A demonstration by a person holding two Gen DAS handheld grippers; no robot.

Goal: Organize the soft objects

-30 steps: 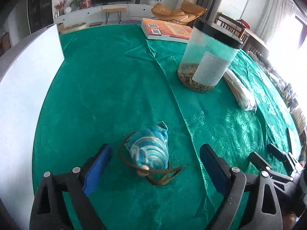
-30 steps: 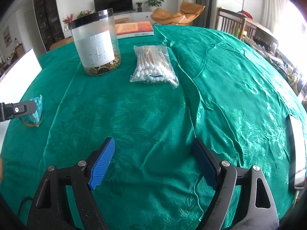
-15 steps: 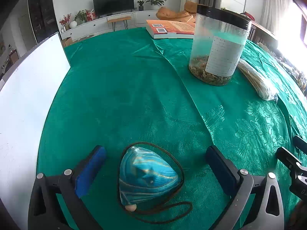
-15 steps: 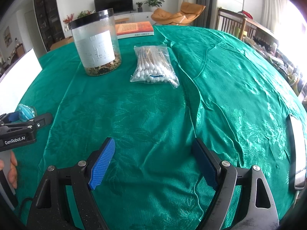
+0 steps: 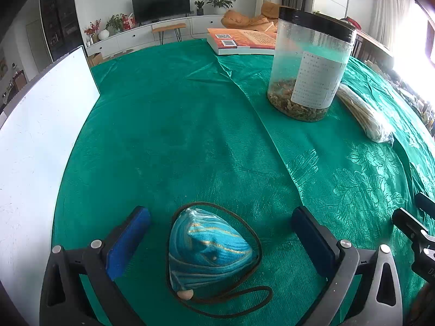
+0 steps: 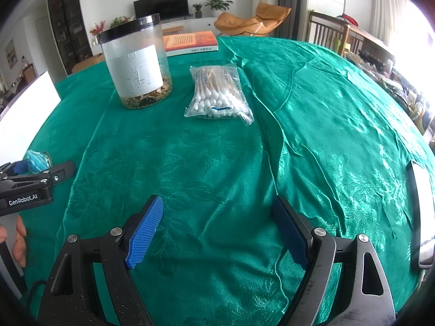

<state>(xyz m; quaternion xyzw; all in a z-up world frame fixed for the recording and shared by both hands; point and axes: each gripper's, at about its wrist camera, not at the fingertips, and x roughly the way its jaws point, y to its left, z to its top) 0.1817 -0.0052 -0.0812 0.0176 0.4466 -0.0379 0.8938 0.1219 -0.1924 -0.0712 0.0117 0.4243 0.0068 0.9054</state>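
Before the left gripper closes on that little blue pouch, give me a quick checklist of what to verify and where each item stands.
1. Left gripper open wide enough: ok, both fingers stand apart from the pouch.
2. Pouch between the fingers: ok, roughly centred.
3. Fingers touching the pouch: not yet, gaps show on both sides.
4. Cord clear of the fingers: cannot tell; it loops around the pouch and trails toward the right finger.
5. Jar and bag of cotton swabs out of the way: ok, both far up the green cloth.
6. Right gripper free: ok, open, holding nothing.
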